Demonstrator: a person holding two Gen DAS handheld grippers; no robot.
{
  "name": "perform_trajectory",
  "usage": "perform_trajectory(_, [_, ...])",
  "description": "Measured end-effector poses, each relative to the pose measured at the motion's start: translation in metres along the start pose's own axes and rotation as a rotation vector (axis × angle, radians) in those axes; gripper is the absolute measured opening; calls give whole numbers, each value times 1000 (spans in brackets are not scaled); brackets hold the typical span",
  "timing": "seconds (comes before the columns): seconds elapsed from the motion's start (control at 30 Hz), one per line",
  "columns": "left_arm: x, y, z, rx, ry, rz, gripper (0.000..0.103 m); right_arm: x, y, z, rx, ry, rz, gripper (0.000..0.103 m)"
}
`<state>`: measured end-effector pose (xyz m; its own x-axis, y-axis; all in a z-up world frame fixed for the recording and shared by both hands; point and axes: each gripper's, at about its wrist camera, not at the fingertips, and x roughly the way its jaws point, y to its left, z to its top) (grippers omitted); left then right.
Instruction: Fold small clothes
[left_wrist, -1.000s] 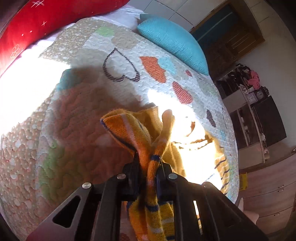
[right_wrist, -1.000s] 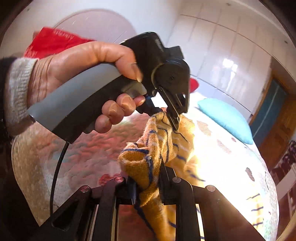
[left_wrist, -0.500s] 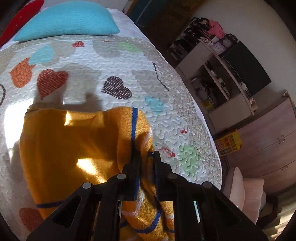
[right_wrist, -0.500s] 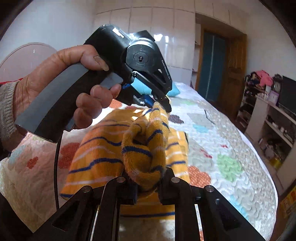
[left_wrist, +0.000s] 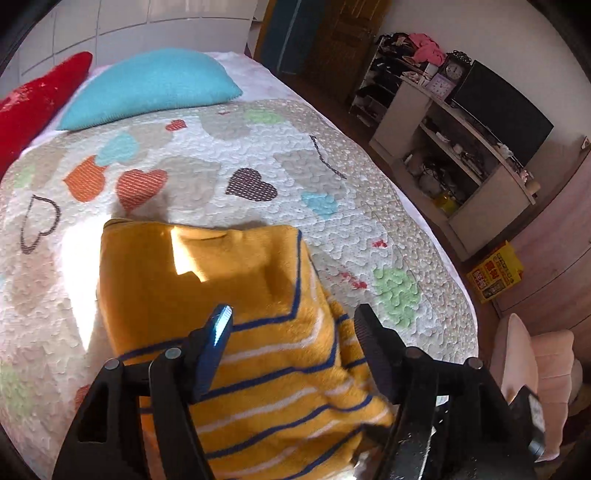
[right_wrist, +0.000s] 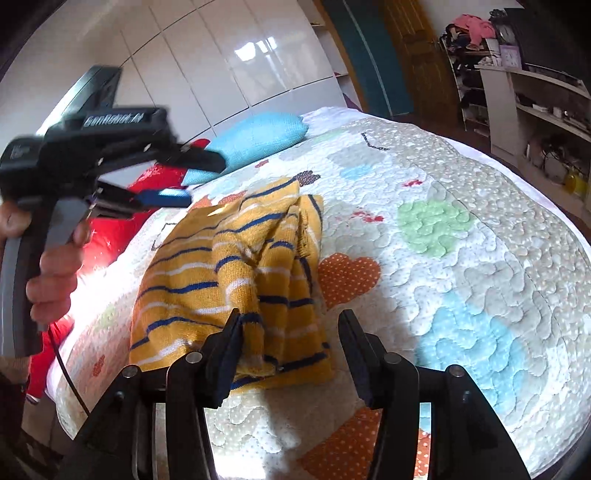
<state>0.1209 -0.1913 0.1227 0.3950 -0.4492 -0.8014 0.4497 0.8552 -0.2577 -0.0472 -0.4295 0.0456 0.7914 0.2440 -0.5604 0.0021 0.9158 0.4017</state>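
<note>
A small yellow knit garment with blue and white stripes (left_wrist: 236, 332) lies folded on the quilted heart-pattern bedspread (left_wrist: 332, 192). It also shows in the right wrist view (right_wrist: 229, 277). My left gripper (left_wrist: 293, 321) is open just above the garment's near part and holds nothing. It also shows in the right wrist view (right_wrist: 199, 177), open, above the garment's far left edge. My right gripper (right_wrist: 290, 328) is open at the garment's near right corner; its left finger touches the cloth.
A blue pillow (left_wrist: 147, 88) and a red pillow (left_wrist: 37, 103) lie at the head of the bed. A shelf unit with a dark screen (left_wrist: 480, 125) stands to the right. A pink chair (left_wrist: 535, 376) and a yellow box (left_wrist: 495, 273) are beside the bed.
Both grippers were shut on the garment and held it up. They laid it folded on the bed, and both have now opened and let it go.
</note>
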Motion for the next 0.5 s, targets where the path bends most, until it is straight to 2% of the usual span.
perform_trajectory(0.1, [-18, 13, -26, -5, -19, 105, 73, -18, 0, 4, -5, -65, -16, 61])
perform_trajectory(0.2, [-27, 22, -56, -7, -18, 175, 73, -21, 11, 22, -47, -95, 8, 61])
perform_trajectory(0.27, [-31, 27, -73, -33, -15, 181, 73, -27, 26, 26, -57, -73, 71, 61])
perform_trajectory(0.3, [-33, 29, -81, -50, -17, 173, 73, -18, 30, 36, -53, -43, 105, 61])
perform_trajectory(0.37, [-36, 31, -96, -82, -24, 170, 73, 6, 41, 46, -49, 19, 120, 61])
perform_trajectory(0.4, [-39, 31, -103, -95, -29, 171, 73, 21, 43, 49, -55, 51, 114, 56])
perform_trajectory(0.43, [-41, 30, -109, -106, -34, 172, 73, 36, 45, 50, -49, 80, 112, 46])
perform_trajectory(0.47, [-43, 29, -115, -116, -36, 171, 73, 55, 38, 52, -20, 124, 136, 16])
perform_trajectory(0.5, [-45, 29, -120, -124, -36, 168, 73, 70, 32, 53, 29, 175, 169, 15])
